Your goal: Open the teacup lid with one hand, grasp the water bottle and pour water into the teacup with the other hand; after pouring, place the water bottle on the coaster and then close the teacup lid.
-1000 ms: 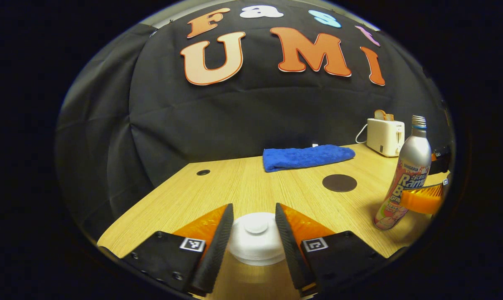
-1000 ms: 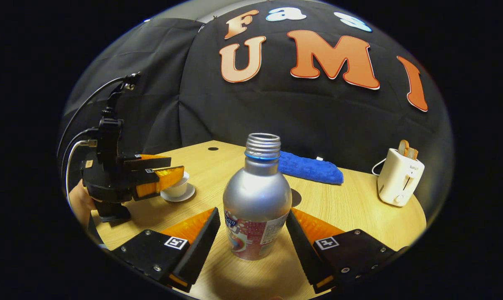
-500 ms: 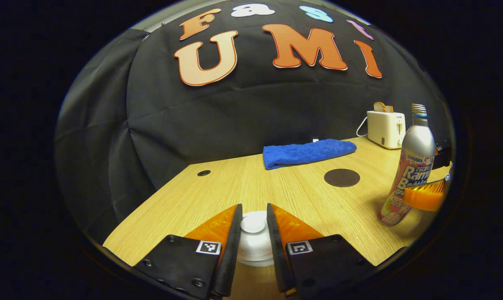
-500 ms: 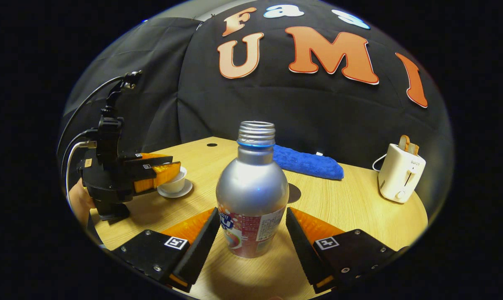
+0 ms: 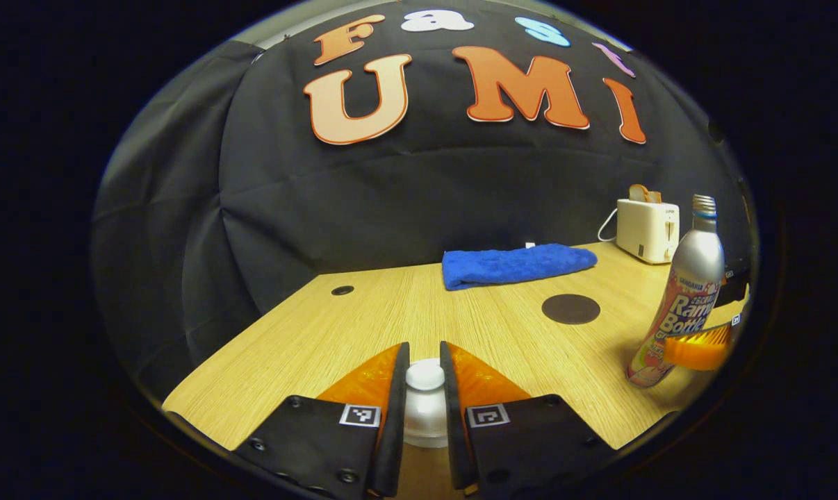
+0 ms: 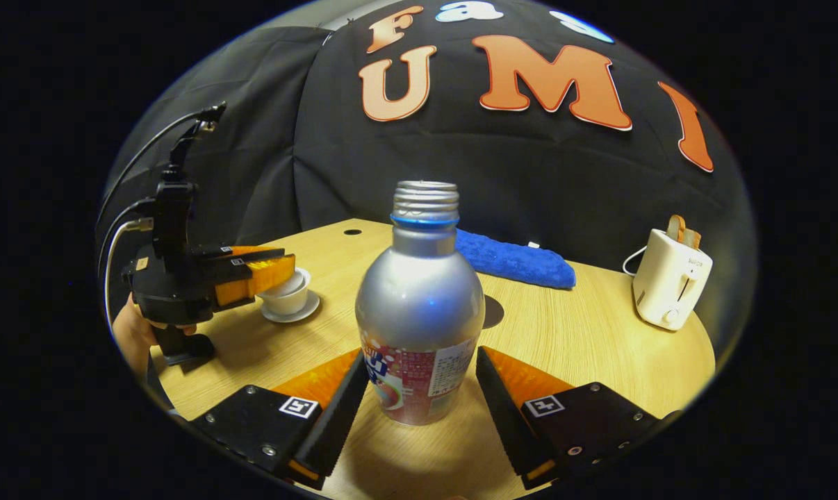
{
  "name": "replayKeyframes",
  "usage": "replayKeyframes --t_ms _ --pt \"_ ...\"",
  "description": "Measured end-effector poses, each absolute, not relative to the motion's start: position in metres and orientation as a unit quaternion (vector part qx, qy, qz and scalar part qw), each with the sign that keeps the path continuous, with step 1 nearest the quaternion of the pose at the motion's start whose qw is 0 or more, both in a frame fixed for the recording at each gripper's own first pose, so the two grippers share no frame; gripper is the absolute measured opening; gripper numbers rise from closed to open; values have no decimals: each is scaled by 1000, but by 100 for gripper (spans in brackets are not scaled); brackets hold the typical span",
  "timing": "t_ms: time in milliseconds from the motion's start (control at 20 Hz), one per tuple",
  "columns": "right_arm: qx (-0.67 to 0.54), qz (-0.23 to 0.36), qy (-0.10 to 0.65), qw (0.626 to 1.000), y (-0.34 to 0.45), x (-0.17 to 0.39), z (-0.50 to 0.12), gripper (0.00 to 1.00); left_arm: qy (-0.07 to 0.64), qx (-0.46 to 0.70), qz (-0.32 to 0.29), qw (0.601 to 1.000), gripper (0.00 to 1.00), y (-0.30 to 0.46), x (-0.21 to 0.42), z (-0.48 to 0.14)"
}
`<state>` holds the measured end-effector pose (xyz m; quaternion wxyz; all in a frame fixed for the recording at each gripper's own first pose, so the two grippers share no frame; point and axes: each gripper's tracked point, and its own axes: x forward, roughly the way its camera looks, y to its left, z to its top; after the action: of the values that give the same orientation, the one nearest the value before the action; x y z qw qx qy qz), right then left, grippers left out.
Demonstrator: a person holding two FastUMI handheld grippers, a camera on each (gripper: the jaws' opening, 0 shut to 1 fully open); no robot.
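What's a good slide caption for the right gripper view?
Right gripper brackets the uncapped water bottle while the left gripper reaches the teacup lid.

Taking the coaster [image 5: 570,308] on the table [image 5: 335,333] as landmark, in the left gripper view: the towel [image 5: 518,264] lies behind it, the toaster [image 5: 645,221] behind and to its right, the water bottle [image 5: 679,292] to its right, the teacup lid [image 5: 424,399] in front and left.

We read "Ramu Bottle" on the silver aluminium water bottle [image 5: 690,292]; the small brand mark on the white toaster [image 6: 671,288] stays unreadable.
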<state>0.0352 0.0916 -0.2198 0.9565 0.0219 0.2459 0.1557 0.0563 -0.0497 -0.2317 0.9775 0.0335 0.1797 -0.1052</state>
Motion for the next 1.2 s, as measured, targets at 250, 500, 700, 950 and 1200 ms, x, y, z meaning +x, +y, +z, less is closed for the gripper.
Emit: replayKeyframes --t_ms 250,500,700,950,1200 --pt "43 154 269 950 96 38 -226 92 159 32 -98 982 31 -43 55 -211" --pt "51 152 292 943 97 40 -226 81 149 27 -89 984 31 -28 51 -197" --pt "25 144 304 941 88 40 -214 80 146 30 -79 986 26 -13 49 -194" --pt "-64 125 312 940 68 55 -204 80 155 28 -70 985 31 4 38 -200" --pt "-134 128 300 936 71 68 -181 80 156 22 -56 986 31 28 30 -199"
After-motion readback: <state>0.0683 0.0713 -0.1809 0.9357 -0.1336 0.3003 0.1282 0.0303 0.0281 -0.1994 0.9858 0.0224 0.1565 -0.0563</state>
